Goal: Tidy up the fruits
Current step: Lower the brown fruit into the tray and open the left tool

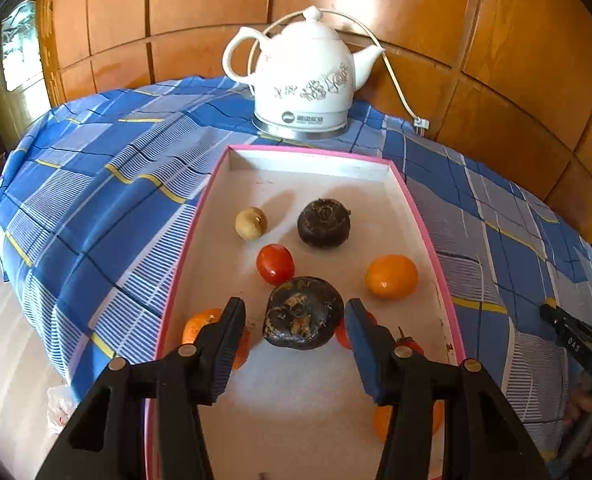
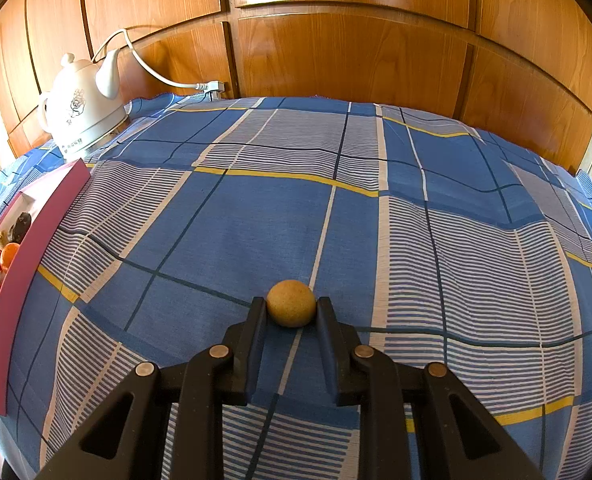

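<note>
in the left wrist view the left tool (image 1: 296, 312) hangs over the pink-rimmed tray (image 1: 436, 240), its jaws spread wide with nothing between the pads; a dark water chestnut (image 1: 303, 312) lies on the tray floor in the gap, apart from both fingers, its flat scarred face turned up toward the camera. beyond it sit a red tomato (image 1: 275, 264), an orange fruit (image 1: 392, 282), a second dark chestnut (image 1: 324, 222) and a small tan longan (image 1: 251, 222). the tray's long axis runs away from the camera toward the white kettle (image 1: 304, 76) on the blue checked desk cloth (image 1: 95, 208). in the right wrist view the right tool (image 2: 291, 306) is closed on a round tan longan (image 2: 291, 303), both fingertips touching its sides, low over the cloth well apart from the tray (image 2: 35, 232) at the left edge; the ball has no long axis i can tell.
</note>
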Demonstrator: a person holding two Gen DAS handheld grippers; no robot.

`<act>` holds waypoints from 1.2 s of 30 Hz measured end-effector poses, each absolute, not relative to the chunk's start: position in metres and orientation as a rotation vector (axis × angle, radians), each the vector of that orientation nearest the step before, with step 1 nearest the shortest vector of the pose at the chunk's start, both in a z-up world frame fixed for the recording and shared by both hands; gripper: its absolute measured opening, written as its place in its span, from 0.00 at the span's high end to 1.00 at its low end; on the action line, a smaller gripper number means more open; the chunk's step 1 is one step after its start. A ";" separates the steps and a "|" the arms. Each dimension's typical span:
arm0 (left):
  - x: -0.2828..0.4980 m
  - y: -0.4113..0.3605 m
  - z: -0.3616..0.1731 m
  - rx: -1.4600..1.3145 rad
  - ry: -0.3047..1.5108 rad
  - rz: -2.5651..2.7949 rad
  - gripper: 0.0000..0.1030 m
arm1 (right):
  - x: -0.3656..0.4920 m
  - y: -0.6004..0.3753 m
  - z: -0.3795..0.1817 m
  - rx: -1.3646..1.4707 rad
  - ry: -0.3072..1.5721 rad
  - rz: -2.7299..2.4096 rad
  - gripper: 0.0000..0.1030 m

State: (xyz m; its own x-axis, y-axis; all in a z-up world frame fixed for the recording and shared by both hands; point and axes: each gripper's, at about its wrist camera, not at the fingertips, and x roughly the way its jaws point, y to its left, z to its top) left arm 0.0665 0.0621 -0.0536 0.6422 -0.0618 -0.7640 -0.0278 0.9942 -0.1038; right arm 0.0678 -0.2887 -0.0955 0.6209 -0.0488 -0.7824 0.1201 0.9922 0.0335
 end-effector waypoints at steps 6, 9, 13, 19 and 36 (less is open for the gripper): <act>0.063 0.059 -0.041 -0.093 0.853 0.002 0.49 | 0.068 -0.289 -0.095 0.085 0.896 -0.097 0.75; 0.059 0.057 -0.037 -0.088 0.846 -0.006 0.49 | 0.068 -0.289 -0.096 0.083 0.896 -0.098 0.75; 0.055 0.053 -0.033 -0.079 0.839 -0.021 0.49 | 0.068 -0.288 -0.096 0.081 0.897 -0.099 0.75; 0.050 0.052 -0.031 -0.072 0.830 -0.028 0.49 | 0.068 -0.288 -0.096 0.076 0.898 -0.101 0.76; 0.043 0.058 -0.032 -0.069 0.835 -0.021 0.49 | 0.068 -0.287 -0.095 0.066 0.902 -0.106 0.76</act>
State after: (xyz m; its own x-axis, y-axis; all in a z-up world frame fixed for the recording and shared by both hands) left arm 0.0430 0.0580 -0.0324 0.6715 -0.0459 -0.7396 -0.0082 0.9976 -0.0693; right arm 0.0684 -0.2868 -0.0952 0.6154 -0.0639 -0.7857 0.1197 0.9927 0.0131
